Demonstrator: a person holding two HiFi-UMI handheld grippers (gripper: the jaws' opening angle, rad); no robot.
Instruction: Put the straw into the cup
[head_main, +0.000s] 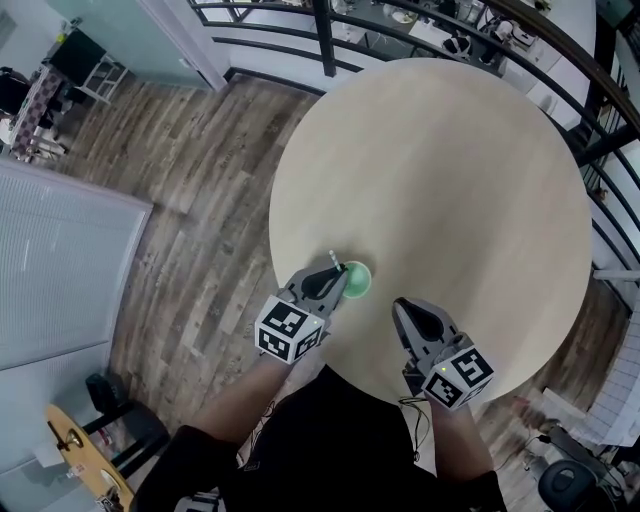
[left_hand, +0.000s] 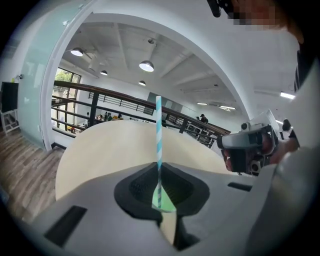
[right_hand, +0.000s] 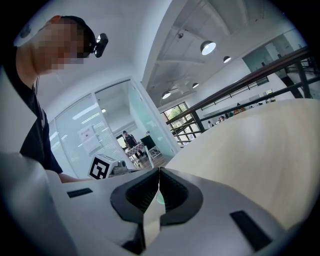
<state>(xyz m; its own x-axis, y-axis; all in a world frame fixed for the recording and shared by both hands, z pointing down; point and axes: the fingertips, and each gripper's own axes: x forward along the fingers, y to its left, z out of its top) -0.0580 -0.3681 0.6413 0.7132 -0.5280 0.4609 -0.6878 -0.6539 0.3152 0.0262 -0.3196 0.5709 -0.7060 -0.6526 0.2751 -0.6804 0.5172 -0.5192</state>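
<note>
A small green cup (head_main: 358, 280) stands on the round pale wooden table (head_main: 440, 170) near its front edge. My left gripper (head_main: 339, 277) is at the cup's left rim, shut on a blue-and-white striped straw (head_main: 333, 258). In the left gripper view the straw (left_hand: 158, 130) stands upright between the jaws of the left gripper (left_hand: 159, 167). Its lower end is over the green cup (left_hand: 165, 204), which shows through the gap. My right gripper (head_main: 401, 304) is a short way right of the cup and holds nothing. In its own view the right gripper (right_hand: 159, 173) has its jaws together.
The table's front edge (head_main: 330, 365) lies just under both grippers. Wooden plank floor (head_main: 190, 250) lies to the left. A dark railing (head_main: 330, 40) runs behind the table. A stool (head_main: 120, 410) and a yellow object (head_main: 80, 450) are on the floor at lower left.
</note>
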